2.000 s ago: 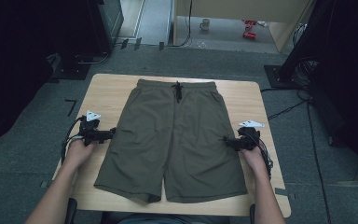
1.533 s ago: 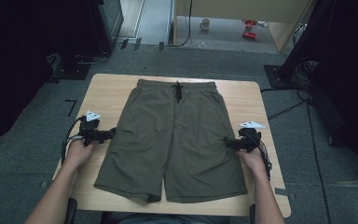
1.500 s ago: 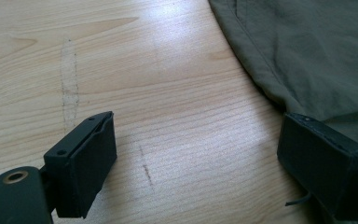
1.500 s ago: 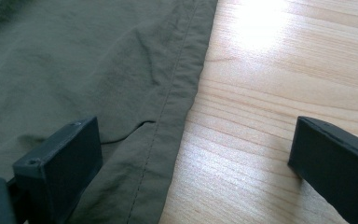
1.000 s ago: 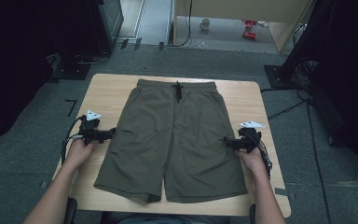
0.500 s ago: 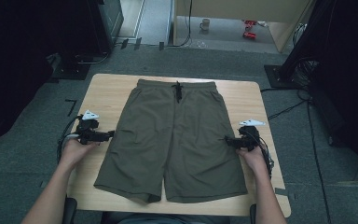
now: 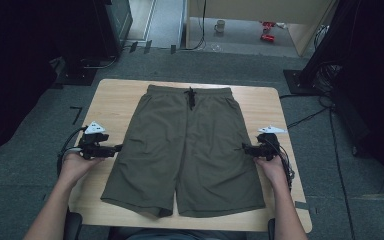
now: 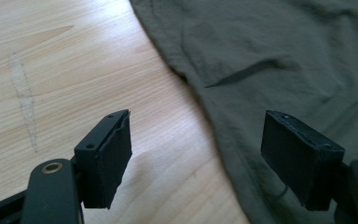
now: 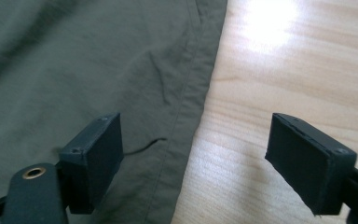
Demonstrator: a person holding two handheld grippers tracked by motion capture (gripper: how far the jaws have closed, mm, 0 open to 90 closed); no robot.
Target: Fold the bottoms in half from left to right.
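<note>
1. Shorts (image 7: 187, 150), olive green, drawstring waist: lie flat on the wooden table (image 7: 112, 97), waistband at the far edge, both leg hems toward the person. Long axis runs from far to near, down the middle of the tabletop.
2. Left gripper (image 7: 117, 148): held at the shorts' left side seam, about mid-length, pointing inward. Its jaws have just been closing a little yet stand wide; in the left gripper view the cloth edge (image 8: 200, 100) passes between them, no pad pressing on it.
3. Right gripper (image 7: 245, 149): mirrors it at the right side seam, pointing inward. Jaws likewise just been narrowing, gap wide; the hemmed edge (image 9: 193, 100) lies between them, unpinched.
4. Governing relation: each seam lies straight ahead of its own gripper, and both hands are equally near. Judged next call: a pinch on both side edges, likely for a fold.
</note>
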